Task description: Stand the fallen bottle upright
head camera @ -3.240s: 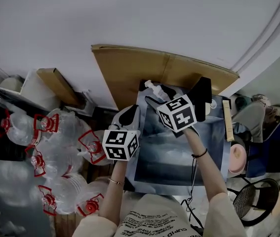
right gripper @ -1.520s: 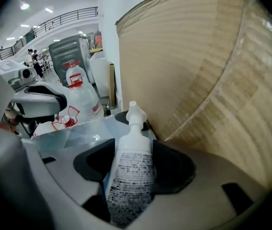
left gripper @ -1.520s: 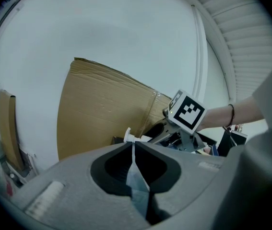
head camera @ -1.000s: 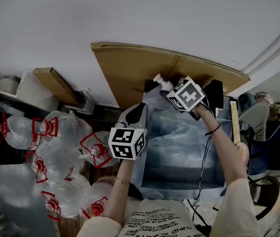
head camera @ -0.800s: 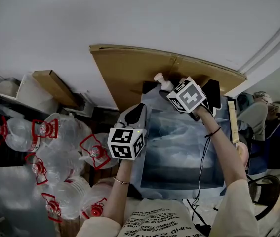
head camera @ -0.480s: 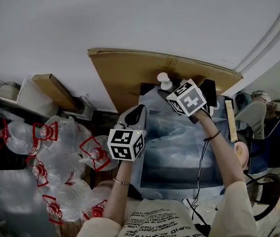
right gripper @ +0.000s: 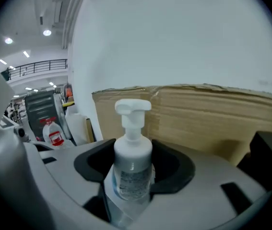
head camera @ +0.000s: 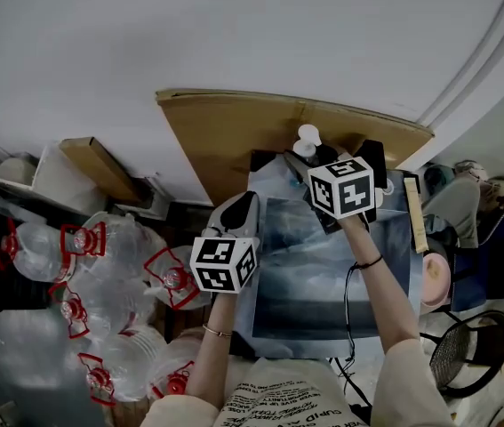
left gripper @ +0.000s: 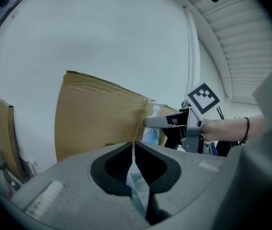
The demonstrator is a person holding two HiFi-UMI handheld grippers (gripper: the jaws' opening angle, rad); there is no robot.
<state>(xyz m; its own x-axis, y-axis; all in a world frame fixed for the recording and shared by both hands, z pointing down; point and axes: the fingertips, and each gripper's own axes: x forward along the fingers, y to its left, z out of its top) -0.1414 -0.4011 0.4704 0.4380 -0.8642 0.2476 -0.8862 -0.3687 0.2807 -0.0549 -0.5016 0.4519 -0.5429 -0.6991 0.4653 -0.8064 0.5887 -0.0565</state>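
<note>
Bottle (right gripper: 132,150), round clear plastic, seemingly upright, clamped in right gripper (right gripper: 133,169); left gripper (left gripper: 134,150) closed.

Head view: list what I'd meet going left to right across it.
Clear water jugs → left gripper → pump bottle held in the right gripper → pink bowl → wire basket.

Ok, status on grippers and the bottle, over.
Right gripper shut on pump bottle, bottle about upright. Left gripper shut, empty. Cardboard sheet close behind, nothing blocking.
</note>
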